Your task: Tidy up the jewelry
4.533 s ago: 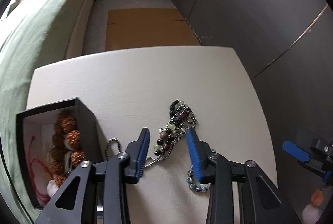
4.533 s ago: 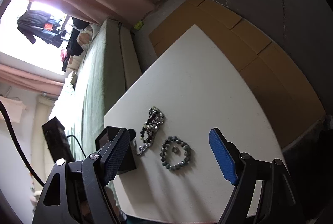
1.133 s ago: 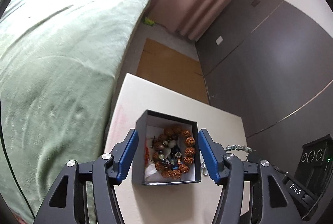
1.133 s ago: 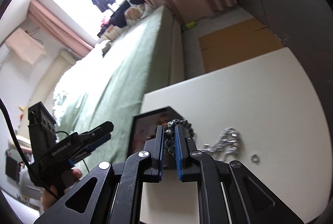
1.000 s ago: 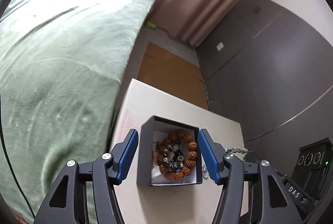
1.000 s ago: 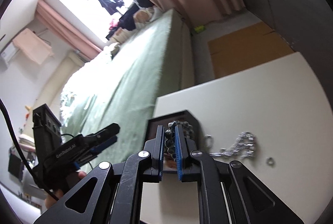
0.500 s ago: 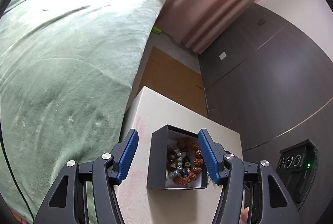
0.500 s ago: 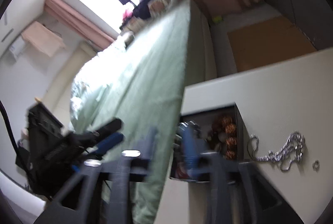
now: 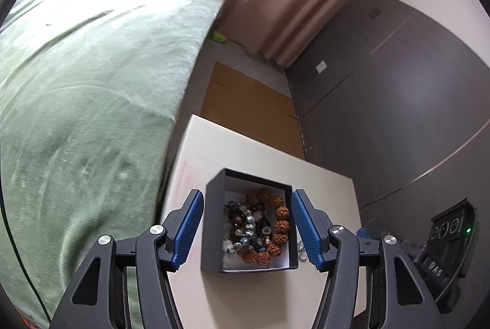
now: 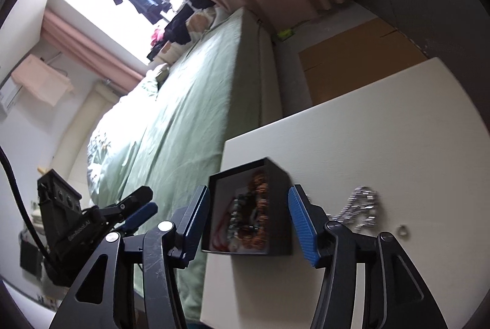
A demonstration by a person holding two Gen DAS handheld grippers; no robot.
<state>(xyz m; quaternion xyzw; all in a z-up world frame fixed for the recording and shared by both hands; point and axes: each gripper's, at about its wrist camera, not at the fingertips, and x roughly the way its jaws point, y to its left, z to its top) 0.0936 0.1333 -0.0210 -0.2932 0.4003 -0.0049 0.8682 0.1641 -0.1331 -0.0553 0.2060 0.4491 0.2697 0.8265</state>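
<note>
A: Left wrist view, left to right. Bed (image 9: 92,69) fills 9 o'clock, green cover. Table (image 9: 251,151) at centre low, cardboard (image 9: 248,102) on the floor at its 12, dark wall panels (image 9: 382,114) out to 3.

B: Left gripper (image 9: 246,229)?

A: Jaws about half spread, one blue pad on each side of the box (image 9: 214,225). Pads sit apart from its walls, no press that I can see. Nothing held.

B: Box contents?

A: Open black box on the table's bed-side edge. Inside, a brown bead bracelet (image 9: 280,225) on its 3 o'clock side, a grey-blue bead bracelet (image 9: 245,234) in the middle, more beads tangled under, can't separate them.

B: Right wrist view?

A: Left gripper's body at 8 o'clock, over the bed. Box (image 10: 277,206) at centre, blurred, beads inside. Silver chain (image 10: 363,205) lies on the table at 3 o'clock of the box, apart from it. Small ring (image 10: 401,230) at the chain's 4 o'clock, just beside it.

B: Right gripper (image 10: 248,222)?

A: Jaws opening, roughly half apart now, empty. The box shows in the gap between the fingers; pads aren't on it.
</note>
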